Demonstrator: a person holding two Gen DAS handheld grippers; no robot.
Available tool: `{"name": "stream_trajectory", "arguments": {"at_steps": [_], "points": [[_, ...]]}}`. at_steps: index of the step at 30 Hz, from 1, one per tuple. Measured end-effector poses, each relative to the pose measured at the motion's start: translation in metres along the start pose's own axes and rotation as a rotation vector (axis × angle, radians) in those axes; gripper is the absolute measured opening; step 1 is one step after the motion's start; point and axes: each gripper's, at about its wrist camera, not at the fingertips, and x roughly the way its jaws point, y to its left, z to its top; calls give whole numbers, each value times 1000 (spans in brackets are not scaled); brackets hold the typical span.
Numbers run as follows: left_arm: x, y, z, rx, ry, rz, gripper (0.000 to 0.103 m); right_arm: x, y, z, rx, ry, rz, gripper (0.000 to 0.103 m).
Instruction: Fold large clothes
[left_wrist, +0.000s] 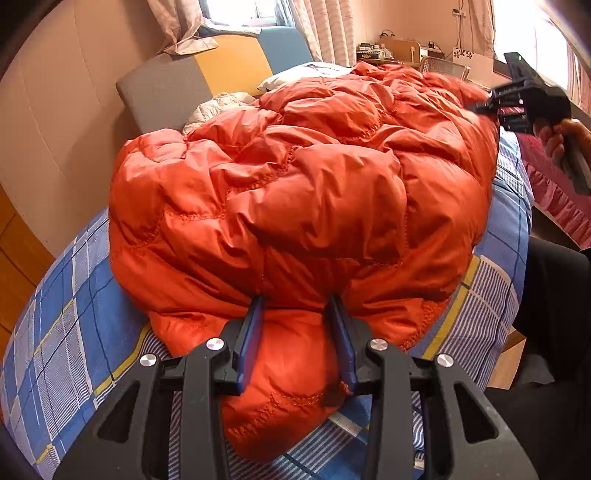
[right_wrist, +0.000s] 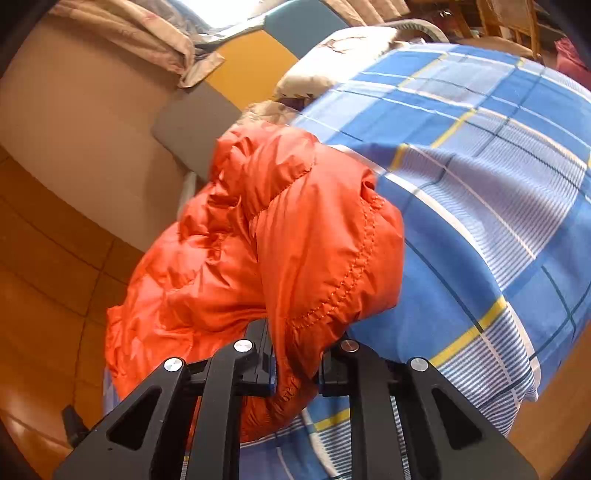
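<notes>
Padding swells every quilted panel of the orange down jacket (left_wrist: 295, 177), a large shiny garment heaped on the bed (left_wrist: 74, 295) over a blue, white and yellow plaid sheet. Its shell is thin and glossy, creased all over, with zigzag stitching in matching orange thread running along the panel seams. In the left wrist view the jacket covers most of the bed's width and reaches back toward a white pillow (left_wrist: 306, 72) and a headboard (left_wrist: 207, 74) of grey, yellow and blue blocks. A pale quilted item (left_wrist: 218, 109) lies just behind the jacket on its left.

The left gripper (left_wrist: 295, 332) has its jaws around a thick fold at the near edge of the jacket; the blue pads press into the fabric on both sides, so the jaws are clamped on the jacket though held apart by its bulk.

The right gripper (right_wrist: 295, 365) holds another puffy part of the same jacket, a piece with a curved stitched hem that bulges up and over the jaws; they are closed on the jacket. This part hangs at the edge of the bed, above the orange-brown floor (right_wrist: 44, 288). In the left wrist view the right gripper shows at the far right, blurred, in the person's hand (left_wrist: 561, 136)
</notes>
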Motion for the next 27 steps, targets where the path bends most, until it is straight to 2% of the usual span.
{"name": "stream_trajectory", "arguments": {"at_steps": [7,14,20,27], "points": [[4,-2,1,-16,8,-10,33,-22,51,6,-133,-34,134,12],[4,-2,1,-29,19,-12,33,-28,101,-5,-226,-1,284,12],[5,2,5,-28,28,-9,32,-25,124,-12,-270,38,346,12],[7,5,5,-43,29,-17,32,-16,153,-37,-339,116,399,12]]}}
